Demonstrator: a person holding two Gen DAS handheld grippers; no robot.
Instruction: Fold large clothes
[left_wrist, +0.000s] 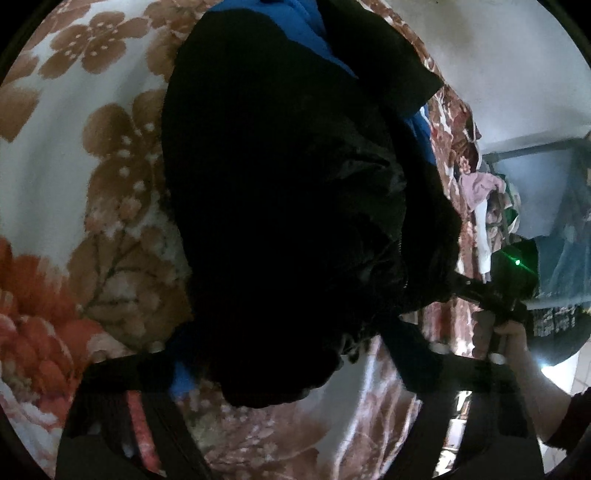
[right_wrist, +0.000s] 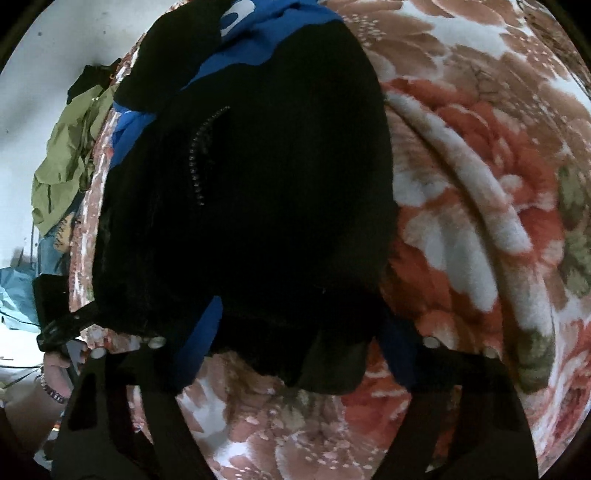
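Note:
A large black jacket (left_wrist: 280, 206) with a blue lining (left_wrist: 306, 26) lies on a floral blanket (left_wrist: 74, 155). It also fills the right wrist view (right_wrist: 258, 206), where its zipper (right_wrist: 201, 155) shows. My left gripper (left_wrist: 295, 354) stands with fingers wide apart at the jacket's near edge, the fabric bulging between them. My right gripper (right_wrist: 291, 343) is likewise spread around the jacket's near hem. The right gripper also appears in the left wrist view (left_wrist: 480, 291), held by a hand, its tip against the jacket's side. The fingertips are hidden under fabric.
The floral blanket (right_wrist: 480, 221) covers the bed. An olive garment (right_wrist: 66, 158) and other clothes (left_wrist: 484, 188) lie piled at the bed's edge by a white wall (left_wrist: 498, 55).

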